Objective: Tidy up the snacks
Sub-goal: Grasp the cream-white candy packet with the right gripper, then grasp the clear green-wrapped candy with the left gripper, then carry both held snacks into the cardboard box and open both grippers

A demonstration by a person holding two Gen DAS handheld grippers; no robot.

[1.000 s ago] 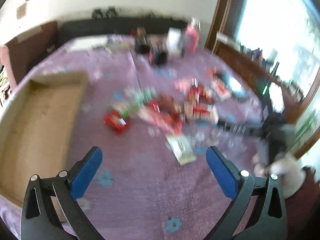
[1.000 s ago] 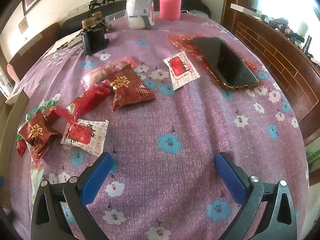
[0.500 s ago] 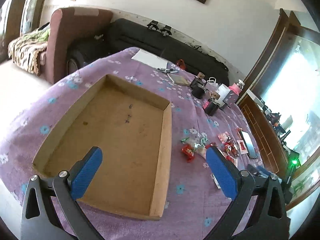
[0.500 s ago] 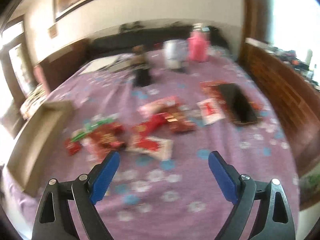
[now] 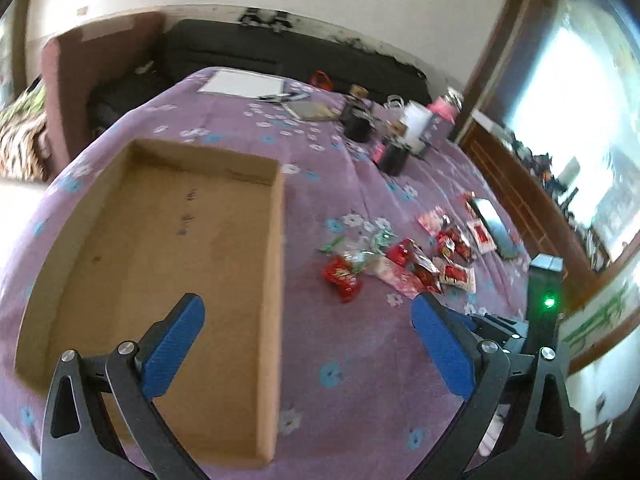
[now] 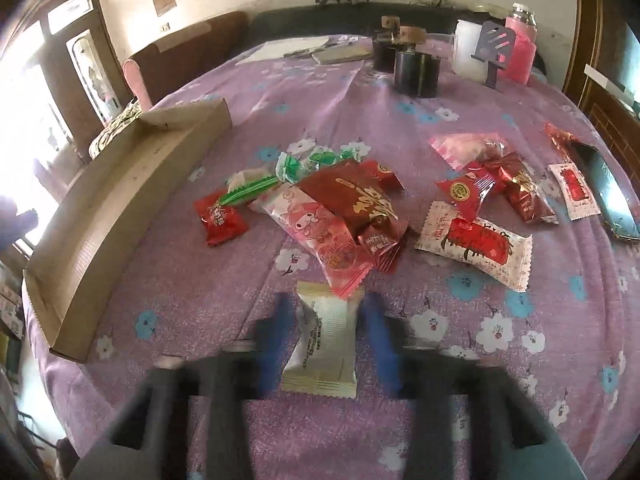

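Observation:
A shallow cardboard tray (image 5: 160,240) lies on the purple flowered tablecloth, also in the right wrist view (image 6: 120,184). A pile of wrapped snacks (image 6: 348,204) lies to its right, seen small in the left wrist view (image 5: 400,260). My left gripper (image 5: 308,320) is open and empty above the tray's near right wall. My right gripper (image 6: 326,312) has its blurred blue fingers close on both sides of a cream-white snack packet (image 6: 324,344) lying on the cloth; contact is unclear.
A black phone (image 6: 612,192) lies at the table's right side. Black cups (image 6: 416,72), a white jug (image 6: 468,54), a pink bottle (image 6: 520,48) and papers (image 6: 288,48) stand at the far end. A sofa is beyond the table.
My right gripper dropped low to the table and its fingers narrowed around the white packet. My left gripper swung back nearer the tray and stays open.

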